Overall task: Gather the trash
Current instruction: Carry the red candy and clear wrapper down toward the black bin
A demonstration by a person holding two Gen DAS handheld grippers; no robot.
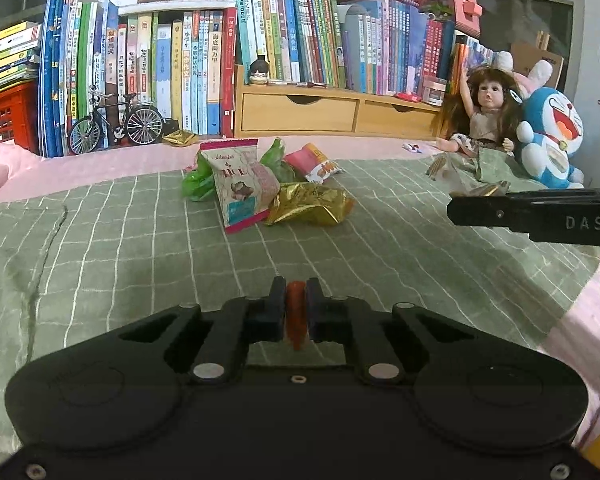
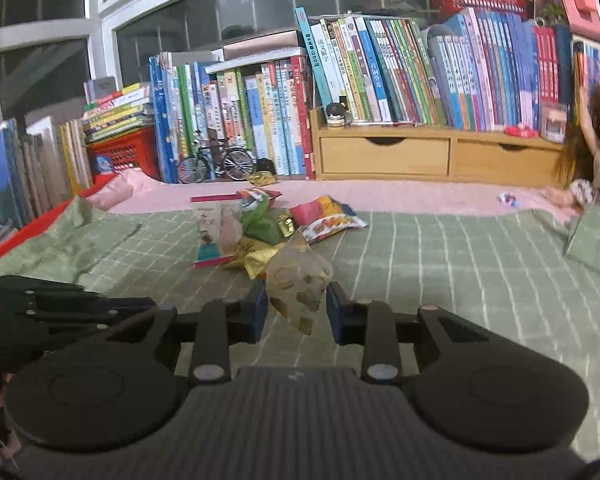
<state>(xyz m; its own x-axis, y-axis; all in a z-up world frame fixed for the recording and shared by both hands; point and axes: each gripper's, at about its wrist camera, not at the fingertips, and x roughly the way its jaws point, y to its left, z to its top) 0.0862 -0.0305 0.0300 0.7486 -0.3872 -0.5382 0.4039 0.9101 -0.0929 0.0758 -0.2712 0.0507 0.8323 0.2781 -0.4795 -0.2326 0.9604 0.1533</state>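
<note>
Pinching a thin orange-red scrap [image 1: 296, 314] edge-on, the left gripper [image 1: 296, 304] has its jaws drawn fully together on it, the strip standing upright between the pads, probably so a flat, flimsy piece cannot slip out. The right gripper [image 2: 298, 304] is closed partway onto a crumpled pale wrapper with brown print [image 2: 300, 286]; both pads press its sides and it hangs clear of the green checked blanket [image 2: 440, 280], a pinch across the bulk that suits a puffy wrapper. Beyond, at twelve o'clock from the right fingers, the remaining trash sits bunched in one heap: a gold foil wrapper [image 1: 310, 204], a pink-edged snack bag [image 1: 242, 188] leaning on a green plastic bag [image 1: 198, 184], and a red-and-white packet [image 1: 314, 162] at the back. Heaped so, it looks like a gathering spot. A further gold wrapper [image 1: 179, 137] lies apart at eleven o'clock, beside the toy bicycle [image 1: 114, 124] under the books. At two o'clock a doll [image 1: 484, 116] sits against a blue plush toy [image 1: 548, 136], not trash by my reading.
</note>
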